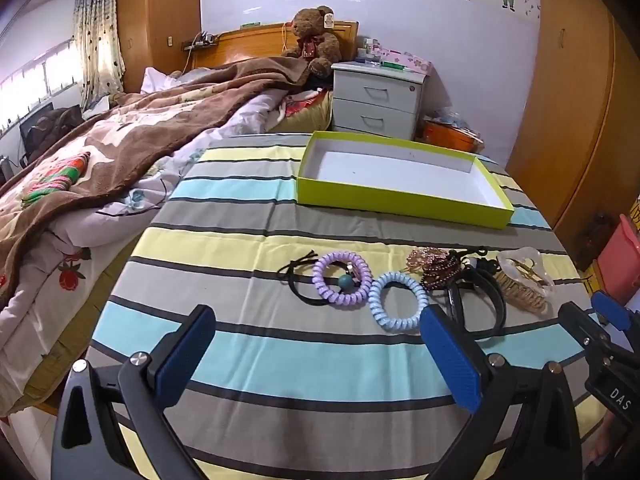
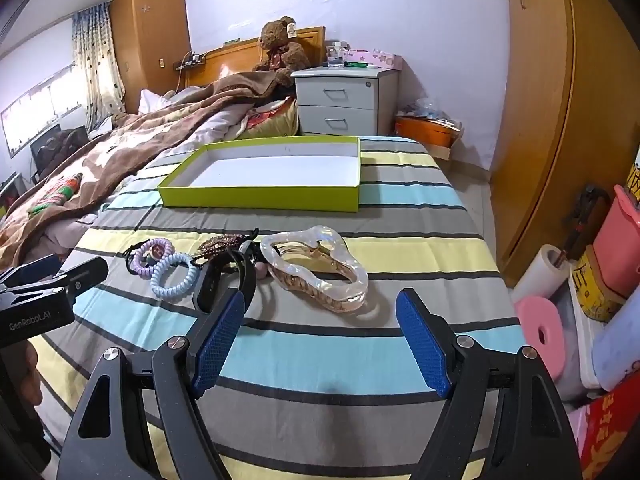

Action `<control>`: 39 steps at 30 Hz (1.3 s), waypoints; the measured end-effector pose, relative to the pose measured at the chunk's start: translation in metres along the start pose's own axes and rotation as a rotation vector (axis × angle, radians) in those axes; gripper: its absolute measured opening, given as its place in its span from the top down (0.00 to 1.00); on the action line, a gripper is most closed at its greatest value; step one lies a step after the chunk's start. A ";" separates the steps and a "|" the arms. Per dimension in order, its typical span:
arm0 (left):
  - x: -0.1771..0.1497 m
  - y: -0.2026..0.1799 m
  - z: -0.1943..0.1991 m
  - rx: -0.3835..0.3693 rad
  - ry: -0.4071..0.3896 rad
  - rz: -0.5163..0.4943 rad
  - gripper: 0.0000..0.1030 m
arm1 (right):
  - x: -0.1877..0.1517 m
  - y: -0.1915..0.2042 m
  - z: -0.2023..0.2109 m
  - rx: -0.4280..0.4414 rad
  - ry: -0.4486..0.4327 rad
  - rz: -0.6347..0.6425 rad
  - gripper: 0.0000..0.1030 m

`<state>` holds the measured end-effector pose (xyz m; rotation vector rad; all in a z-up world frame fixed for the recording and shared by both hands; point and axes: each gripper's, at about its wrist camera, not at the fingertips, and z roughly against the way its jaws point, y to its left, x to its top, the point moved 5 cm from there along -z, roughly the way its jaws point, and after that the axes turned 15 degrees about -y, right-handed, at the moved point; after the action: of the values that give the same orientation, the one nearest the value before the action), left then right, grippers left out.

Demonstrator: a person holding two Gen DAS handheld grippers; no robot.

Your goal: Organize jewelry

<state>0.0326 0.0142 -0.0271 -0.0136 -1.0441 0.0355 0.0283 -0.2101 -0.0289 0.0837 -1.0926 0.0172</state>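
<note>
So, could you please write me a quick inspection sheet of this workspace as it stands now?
Surface: striped cloth, flat, over a table beside the bed.
Job's things: green box open and empty; purple coil tie, blue coil tie, beaded bracelets, black band and pearly hair claw clustered in front of it.
Clutter: nothing seen on the cloth.
Grippers: left tool open, empty, short of the blue tie; right tool open, empty, short of the claw.
Cables: one at the headboard.
Surroundings: teddy bear, nightstand, wardrobe.
</note>
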 end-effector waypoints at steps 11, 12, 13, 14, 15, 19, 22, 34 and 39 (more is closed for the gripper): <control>0.002 -0.002 0.007 -0.018 -0.021 -0.001 0.00 | 0.001 0.003 0.002 0.001 -0.008 -0.004 0.24; 0.002 -0.002 0.007 -0.026 -0.019 0.006 0.00 | 0.001 0.003 0.002 0.002 -0.009 -0.006 0.24; 0.002 -0.002 0.007 -0.027 -0.017 0.012 0.00 | 0.001 0.003 0.002 0.004 -0.010 -0.007 0.24; 0.002 -0.001 0.007 -0.020 -0.016 0.013 0.00 | 0.001 0.003 0.002 0.003 -0.011 -0.007 0.24; 0.002 -0.001 0.007 -0.014 -0.016 0.011 0.00 | 0.001 0.004 0.002 0.001 -0.012 -0.007 0.24; 0.002 -0.001 0.006 0.002 -0.019 0.001 0.00 | 0.002 0.002 0.003 0.002 -0.017 -0.011 0.24; 0.002 -0.002 0.007 0.009 -0.016 -0.011 0.00 | 0.001 0.002 0.005 0.001 -0.018 -0.010 0.24; 0.001 -0.001 0.008 -0.008 -0.011 0.008 0.00 | 0.002 0.001 0.006 -0.002 -0.021 -0.013 0.24; 0.000 -0.001 0.006 -0.007 -0.001 0.005 0.00 | 0.002 0.002 0.006 -0.002 -0.023 -0.010 0.24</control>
<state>0.0273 0.0130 -0.0234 -0.0228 -1.0456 0.0360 0.0236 -0.2084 -0.0243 0.0875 -1.1147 0.0066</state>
